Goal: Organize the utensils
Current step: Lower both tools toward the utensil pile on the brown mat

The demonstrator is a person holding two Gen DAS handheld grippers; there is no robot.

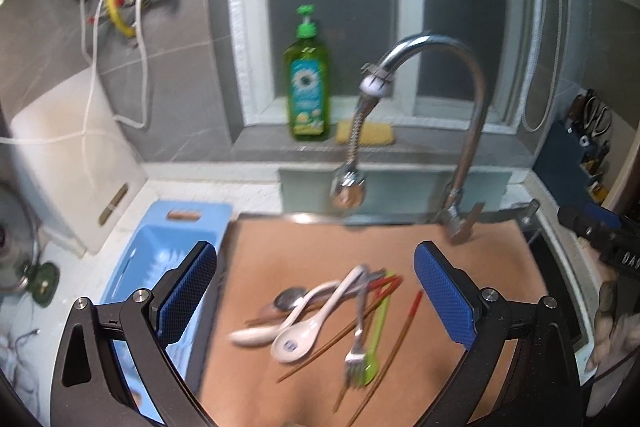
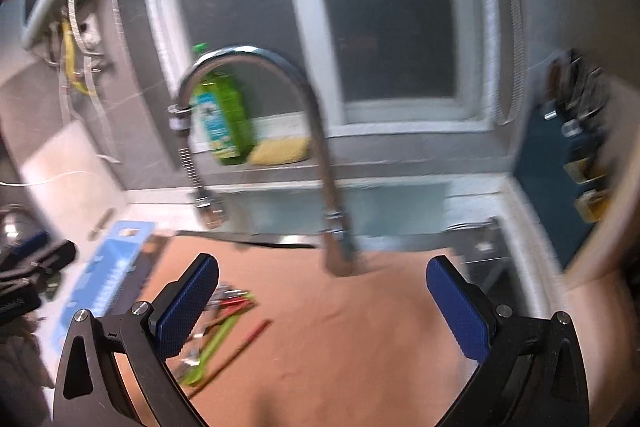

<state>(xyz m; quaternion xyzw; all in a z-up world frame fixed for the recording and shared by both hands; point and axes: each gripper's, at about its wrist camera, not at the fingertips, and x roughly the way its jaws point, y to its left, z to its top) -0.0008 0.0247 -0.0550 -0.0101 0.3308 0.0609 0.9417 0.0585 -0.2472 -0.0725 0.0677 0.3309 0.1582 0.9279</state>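
Left tongs (image 1: pixel 316 297): spread wide, blue pads apart, nothing between them, poised above the utensil pile.
Right tongs (image 2: pixel 322 305): also spread wide and empty, over a bare stretch of the brown board; this view is motion-blurred.
Utensil pile (image 1: pixel 328 323): lies loosely heaped on the brown board (image 1: pixel 460 267) that covers the sink area, near the board's middle.
White ceramic spoons (image 1: pixel 304 327): two, overlapping, bowls toward the camera.
Metal spoon (image 1: pixel 289 298): partly under the white handles.
Metal fork (image 1: pixel 355 351): tines toward the camera, resting on the green plastic fork (image 1: pixel 374 343).
Chopsticks (image 1: pixel 400 331): brown with red tips, several crossing under the pile, one lying just right of it.
Blue plastic tray (image 1: pixel 160 251): on the tabletop, touching the board's left edge, partly hidden by the left finger.
Faucet (image 1: pixel 460 99): chrome gooseneck arching over the board's far edge, flexible sprayer hanging down.
Dish soap bottle (image 1: pixel 306 87): green, upright on the window ledge, beside a yellow sponge (image 1: pixel 366 133).
Knife block (image 2: pixel 560 163): dark blue, at the right wall.
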